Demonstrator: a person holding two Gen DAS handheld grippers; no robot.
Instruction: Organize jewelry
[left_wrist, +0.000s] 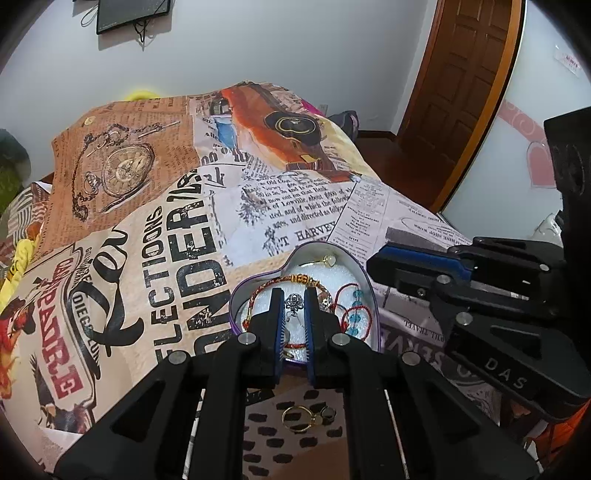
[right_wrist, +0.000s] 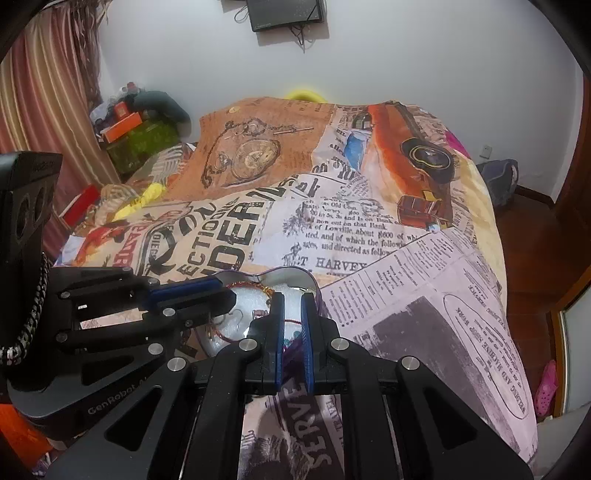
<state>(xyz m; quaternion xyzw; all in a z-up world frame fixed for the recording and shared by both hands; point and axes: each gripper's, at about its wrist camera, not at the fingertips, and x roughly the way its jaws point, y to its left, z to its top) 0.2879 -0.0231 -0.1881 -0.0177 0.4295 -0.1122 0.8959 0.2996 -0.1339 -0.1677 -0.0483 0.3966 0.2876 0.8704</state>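
Note:
A purple heart-shaped tin (left_wrist: 364, 271) with a white foam pad lies on the bed. On the pad are a red-and-gold cord bracelet (left_wrist: 295, 279), a red cord bracelet with blue beads (left_wrist: 357, 310), a gold ring (left_wrist: 327, 261) and a silver pendant (left_wrist: 294, 303). My left gripper (left_wrist: 294, 295) hovers over the tin, jaws slightly apart around the silver pendant. My right gripper (right_wrist: 291, 301) is at the tin's right rim (right_wrist: 312, 282), jaws narrowly apart and empty. Gold rings (left_wrist: 301, 417) lie on the cloth below my left gripper.
The bed is covered with a newspaper-print bedspread (left_wrist: 192, 221). A wooden door (left_wrist: 461, 92) stands at the right. Boxes and clutter (right_wrist: 129, 122) sit by the striped curtain (right_wrist: 48, 92) at the left. A dark panel (right_wrist: 284, 14) hangs on the wall.

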